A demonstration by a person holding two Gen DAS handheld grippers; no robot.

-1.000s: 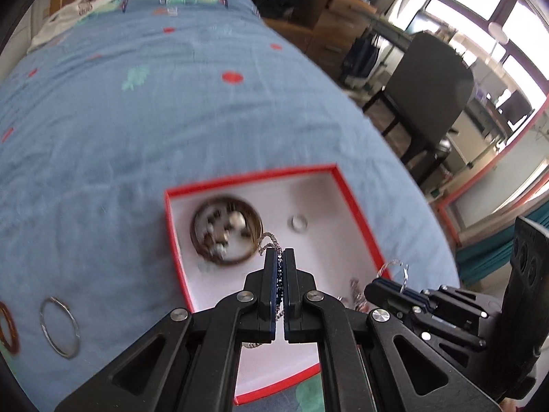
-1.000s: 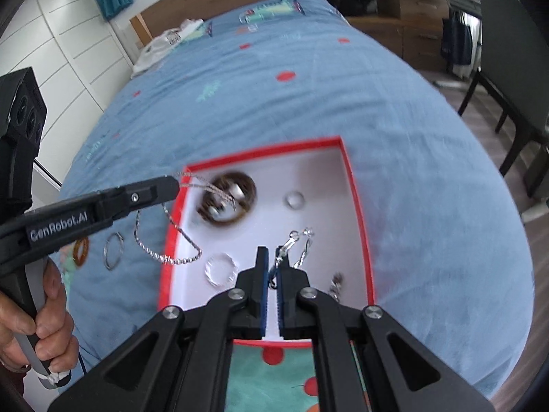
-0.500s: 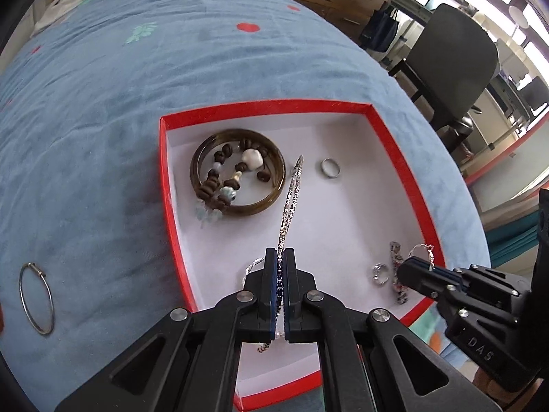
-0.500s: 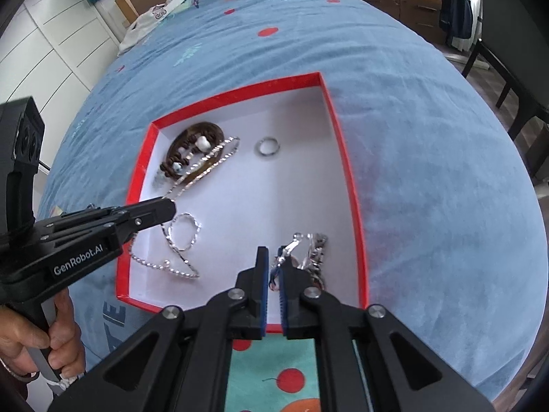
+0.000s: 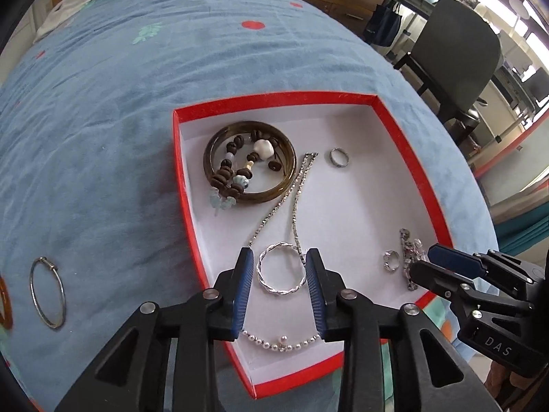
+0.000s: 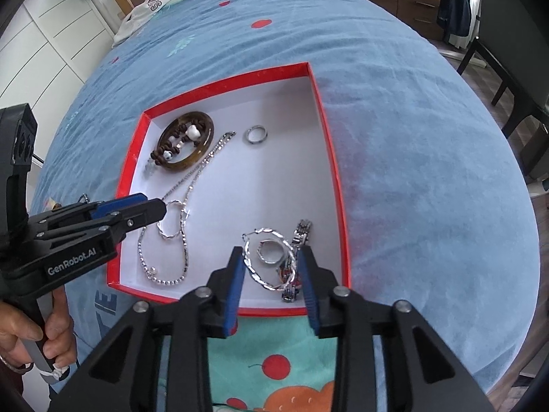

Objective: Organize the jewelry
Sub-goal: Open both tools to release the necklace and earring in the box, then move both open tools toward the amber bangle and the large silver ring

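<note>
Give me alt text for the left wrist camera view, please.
The left gripper, jaws opening, hangs over a red-rimmed white box on a blue bedspread; a silver necklace lies below, beside a brown bangle and a ring.

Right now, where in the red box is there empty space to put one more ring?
The biggest bare patch is the white floor of the red box between the small ring, the right wall and the hoop earring. The far strip behind the brown bangle is bare too. The left side is crowded by the silver necklace.
</note>
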